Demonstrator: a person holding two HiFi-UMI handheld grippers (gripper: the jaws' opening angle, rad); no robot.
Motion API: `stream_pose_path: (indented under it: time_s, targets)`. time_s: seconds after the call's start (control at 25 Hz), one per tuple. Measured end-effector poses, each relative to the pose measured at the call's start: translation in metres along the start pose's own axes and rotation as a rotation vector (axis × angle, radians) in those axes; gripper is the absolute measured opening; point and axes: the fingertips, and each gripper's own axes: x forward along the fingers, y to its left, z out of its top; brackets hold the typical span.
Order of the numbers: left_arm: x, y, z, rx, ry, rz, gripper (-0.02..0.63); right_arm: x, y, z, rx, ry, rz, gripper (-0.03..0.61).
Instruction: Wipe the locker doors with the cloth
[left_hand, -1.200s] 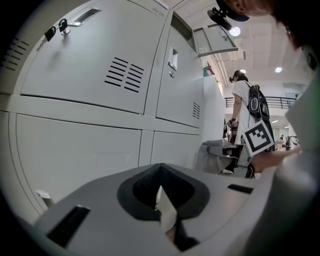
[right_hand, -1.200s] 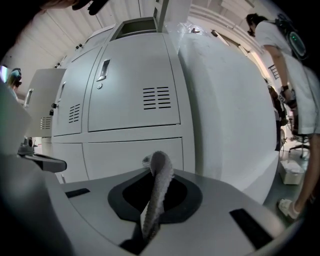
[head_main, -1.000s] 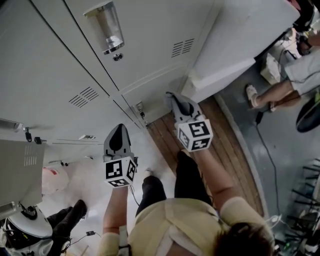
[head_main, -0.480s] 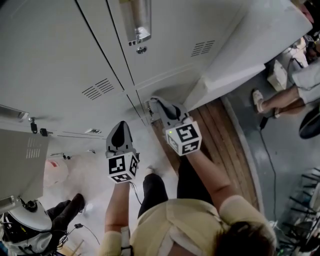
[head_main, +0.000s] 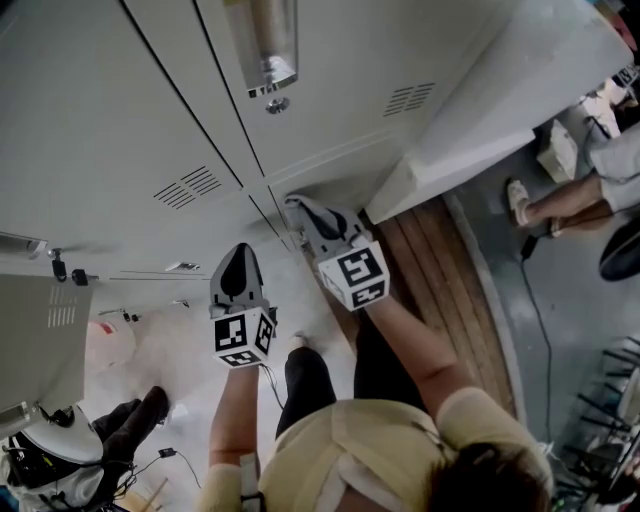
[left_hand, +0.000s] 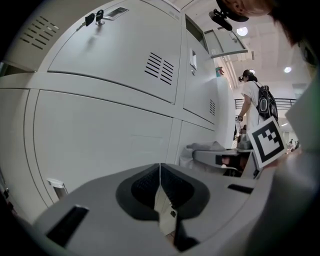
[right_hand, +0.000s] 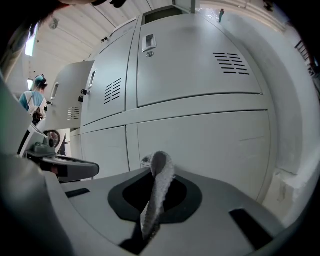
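Grey metal locker doors (head_main: 330, 60) fill the upper part of the head view. My right gripper (head_main: 298, 207) is shut on a pale grey cloth (right_hand: 159, 182), a fold of which sticks up from between the jaws. Its tip is close to the lower locker door (right_hand: 200, 145), just under the seam between upper and lower doors; whether cloth and door touch I cannot tell. My left gripper (head_main: 238, 268) is held lower and to the left, away from the doors, its jaws (left_hand: 160, 189) shut with nothing between them. The cloth is hidden in the head view.
A recessed metal handle (head_main: 262, 45) sits on the upper door. A grey side panel (head_main: 500, 100) juts out on the right above a strip of wooden flooring (head_main: 440, 270). A seated person's legs (head_main: 550, 200) and a floor cable (head_main: 535, 300) lie further right. Another person (left_hand: 252, 107) stands along the locker row.
My right gripper has moved left and up with the cloth, closer to the lower locker door. The left gripper has stayed almost where it was.
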Motion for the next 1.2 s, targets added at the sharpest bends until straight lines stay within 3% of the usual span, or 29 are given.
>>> stream_pose_path:
  time_s: [0.24, 1.2]
  targets:
    - [0.015, -0.012, -0.002, -0.008, 0.009, -0.022, -0.012, 0.001, -0.018, -0.004, -0.018, 0.003, -0.008, 0.015]
    - [0.065, -0.063, -0.002, 0.001, 0.009, -0.061, -0.012, -0.032, -0.148, -0.019, 0.026, -0.009, -0.240, 0.015]
